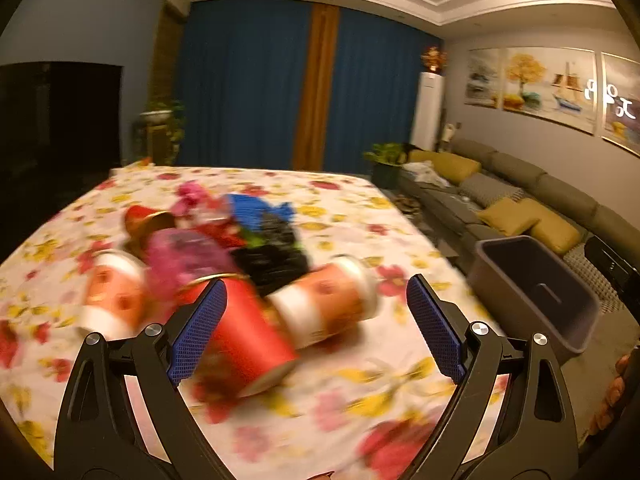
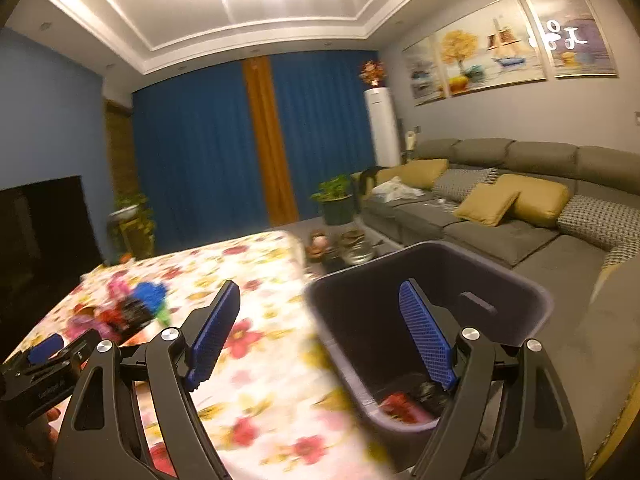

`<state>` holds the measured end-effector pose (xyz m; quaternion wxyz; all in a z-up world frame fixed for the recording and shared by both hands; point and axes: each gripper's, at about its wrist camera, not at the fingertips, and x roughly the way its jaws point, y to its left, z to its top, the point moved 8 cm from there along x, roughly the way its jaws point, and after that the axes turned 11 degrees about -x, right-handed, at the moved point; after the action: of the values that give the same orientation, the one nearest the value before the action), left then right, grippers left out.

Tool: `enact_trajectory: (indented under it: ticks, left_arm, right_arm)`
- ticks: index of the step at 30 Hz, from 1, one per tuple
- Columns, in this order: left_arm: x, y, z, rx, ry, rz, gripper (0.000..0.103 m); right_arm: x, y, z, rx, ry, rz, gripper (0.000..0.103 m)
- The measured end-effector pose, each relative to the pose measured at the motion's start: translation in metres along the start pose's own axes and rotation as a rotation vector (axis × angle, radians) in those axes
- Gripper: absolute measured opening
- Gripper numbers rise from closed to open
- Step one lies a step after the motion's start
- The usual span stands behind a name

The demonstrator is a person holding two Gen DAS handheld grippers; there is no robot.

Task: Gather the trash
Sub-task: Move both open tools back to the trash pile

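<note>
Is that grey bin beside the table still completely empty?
No, the grey bin already holds a red item and something dark at its bottom.

Motion blur smears the trash pile at the table's middle, its wrappers unreadable. The bin hides most of its contents; the right gripper's arms cover its near rim.

Ahead of my left fingers, a red cup and an orange can are blocking the way. My right fingers are spreading over the bin, its mouth lying unobstructed, trash sitting only at the bottom.
</note>
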<state>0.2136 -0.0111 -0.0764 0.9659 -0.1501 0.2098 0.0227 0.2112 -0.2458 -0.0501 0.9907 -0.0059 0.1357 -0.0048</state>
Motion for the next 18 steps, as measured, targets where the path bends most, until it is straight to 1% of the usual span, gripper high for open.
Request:
enact_trajectory:
  ticks: [5,7,11,13,18]
  left_arm:
    - [-0.014,0.052,0.002,-0.036,-0.013,0.075,0.09]
    - [-0.019,0.071,0.003,-0.044,-0.015,0.1,0.09]
    - [-0.029,0.099,0.006,-0.072,-0.026,0.142,0.09]
    - [-0.034,0.117,0.008,-0.09,-0.037,0.161,0.09]
    - [-0.042,0.145,0.01,-0.112,-0.052,0.198,0.09]
  right_arm:
    - [-0.002,0.053,-0.007,-0.026,0.006,0.083,0.08]
    - [-0.001,0.078,-0.013,-0.038,0.02,0.133,0.08]
    - [0.002,0.125,-0.021,-0.085,0.052,0.22,0.08]
    - [0.0,0.147,-0.025,-0.117,0.055,0.252,0.08]
    - [-0.002,0.199,-0.034,-0.192,0.065,0.324,0.08]
